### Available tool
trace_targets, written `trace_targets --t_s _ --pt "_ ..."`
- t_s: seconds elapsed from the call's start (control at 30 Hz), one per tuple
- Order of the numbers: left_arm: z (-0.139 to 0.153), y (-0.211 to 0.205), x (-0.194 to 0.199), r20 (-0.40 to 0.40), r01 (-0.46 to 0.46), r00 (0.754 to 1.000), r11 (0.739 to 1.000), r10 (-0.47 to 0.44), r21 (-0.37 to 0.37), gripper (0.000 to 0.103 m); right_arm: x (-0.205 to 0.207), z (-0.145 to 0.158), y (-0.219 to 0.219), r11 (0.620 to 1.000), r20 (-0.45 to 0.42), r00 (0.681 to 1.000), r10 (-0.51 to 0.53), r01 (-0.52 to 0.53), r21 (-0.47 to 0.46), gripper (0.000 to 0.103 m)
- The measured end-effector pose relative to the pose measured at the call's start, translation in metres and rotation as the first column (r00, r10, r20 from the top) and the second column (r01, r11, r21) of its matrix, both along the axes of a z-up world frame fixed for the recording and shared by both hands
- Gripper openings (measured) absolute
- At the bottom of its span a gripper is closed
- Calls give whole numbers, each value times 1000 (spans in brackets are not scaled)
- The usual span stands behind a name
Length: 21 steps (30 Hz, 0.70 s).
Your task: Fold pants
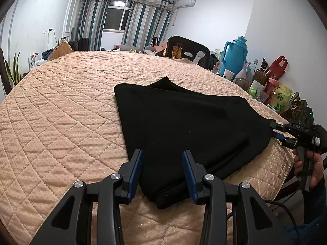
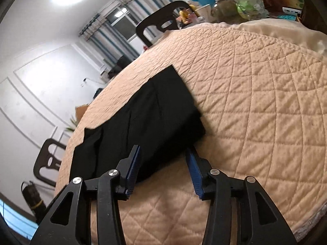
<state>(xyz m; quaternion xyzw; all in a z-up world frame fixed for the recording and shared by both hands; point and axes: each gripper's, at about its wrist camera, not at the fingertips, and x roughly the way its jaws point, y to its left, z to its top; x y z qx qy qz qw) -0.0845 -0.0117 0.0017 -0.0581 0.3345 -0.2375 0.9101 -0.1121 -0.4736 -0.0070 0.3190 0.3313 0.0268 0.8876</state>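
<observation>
- Across the quilted peach cover (image 1: 61,112) you are working on a wide padded surface, with a cluttered shelf of bottles and a blue thermos (image 1: 235,55) sitting well off to your right and playing no part.
- On that cover the black pants (image 1: 184,126) are lying near your edge, already doubled into a compact stack; layered edges are showing at the near corner, so I judge the main folds are done.
- What is remaining, as I read it, is a last fold or simply squaring the bundle, since the far end is still poking out unevenly beyond the top layer.
- Your left gripper (image 1: 162,159) is hovering with its jaws spread wide over the near corner of the stack, gripping nothing.
- Your right gripper (image 2: 162,155) is likewise standing wide open in its own view, straddling the stack's edge without pinching it; in the left view its tips (image 1: 274,129) are sitting right at the cloth's right corner.
</observation>
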Motion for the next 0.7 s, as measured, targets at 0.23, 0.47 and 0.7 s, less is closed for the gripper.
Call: trace_targets --t_s 0.23,0.47,0.7 --pt "1 -3 2 -14 -11 1000 1000 12 14 42 7 0 3 998 11 998 -57 57 8 50" --pt "5 -12 6 -41 -41 998 998 44 56 42 16 -3 13 1000 27 1000 6 -6 20 50" --pt "6 -17 8 -58 -62 996 995 67 84 42 40 -2 12 1000 26 999 -20 20 3 50"
